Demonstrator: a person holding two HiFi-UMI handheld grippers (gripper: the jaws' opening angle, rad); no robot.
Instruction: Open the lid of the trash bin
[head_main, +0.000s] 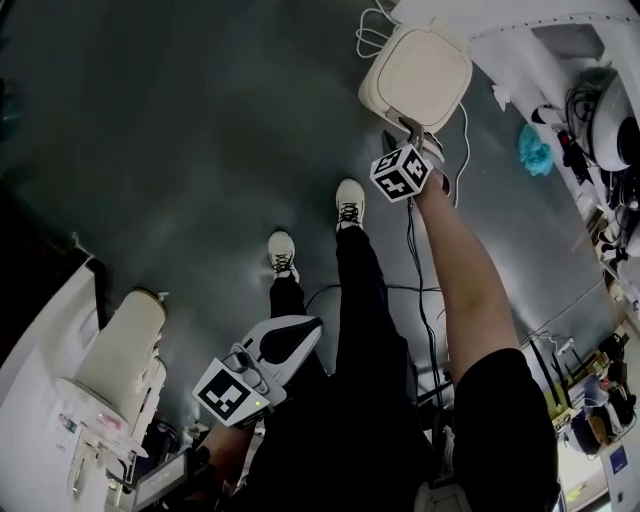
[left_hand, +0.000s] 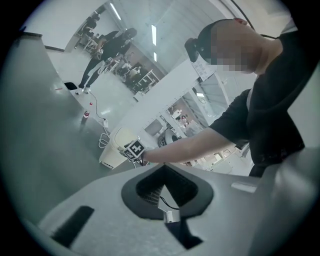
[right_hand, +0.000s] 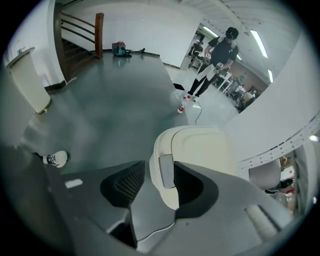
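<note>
The cream trash bin (head_main: 415, 75) stands on the grey floor at the top of the head view, lid down. In the right gripper view its lid (right_hand: 202, 150) fills the middle, with a grey tab (right_hand: 166, 171) on the front rim. My right gripper (right_hand: 159, 174) points steeply down at that rim, jaws open, with the rim and the tab in the gap between them. In the head view the right gripper (head_main: 408, 128) reaches the bin's near edge. My left gripper (head_main: 305, 325) hangs low by the person's legs, far from the bin. In its own view the left gripper (left_hand: 165, 172) looks shut and empty.
White cables (head_main: 372, 35) lie beside the bin, and a dark cable (head_main: 410, 285) crosses the floor. The person's shoes (head_main: 349, 203) stand just short of the bin. White furniture (head_main: 540, 45) rises behind it, a white machine (head_main: 110, 370) sits at lower left. Another person (right_hand: 215, 60) stands far off.
</note>
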